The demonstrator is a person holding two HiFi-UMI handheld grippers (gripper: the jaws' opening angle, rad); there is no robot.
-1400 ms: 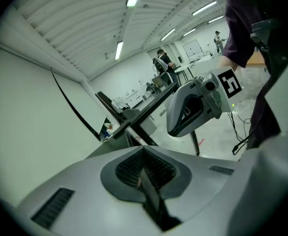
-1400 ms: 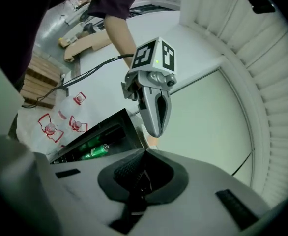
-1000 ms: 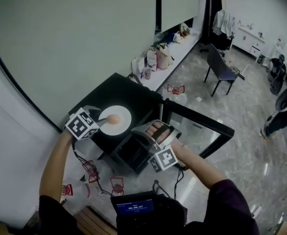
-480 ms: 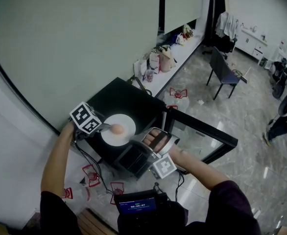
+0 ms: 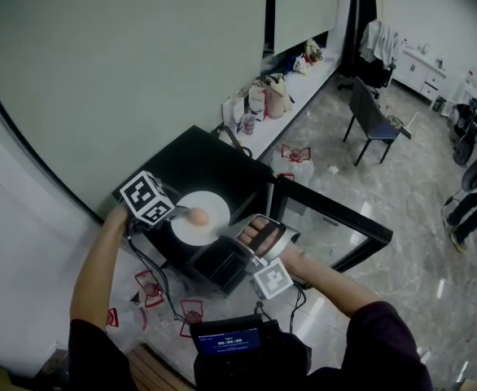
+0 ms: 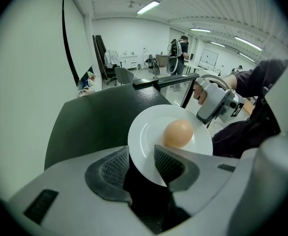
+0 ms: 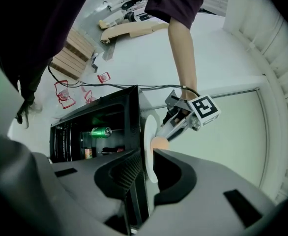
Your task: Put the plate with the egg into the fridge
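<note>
A white plate (image 5: 199,217) with a brown egg (image 5: 196,216) lies at the front edge of the black fridge's top (image 5: 198,165). My left gripper (image 5: 177,213) is shut on the plate's left rim. The left gripper view shows both pads clamped on the plate (image 6: 168,136) just behind the egg (image 6: 178,133). My right gripper (image 5: 238,239) is at the plate's front-right side, before the open fridge. Its jaws are opening. In the right gripper view the plate (image 7: 149,144) stands edge-on in the gap of that gripper (image 7: 146,168), and the pads do not press it.
The fridge's glass door (image 5: 328,218) is swung wide open to the right. Inside are a green can (image 7: 101,131) and small items on a shelf (image 7: 87,153). Red-marked things (image 5: 150,287) and cables lie on the floor. Bags (image 5: 263,96) and a chair (image 5: 373,116) stand farther off.
The left gripper has drawn the plate with the egg from the middle of the fridge top toward its front edge. The right gripper has stayed in front of the fridge, close to the plate.
</note>
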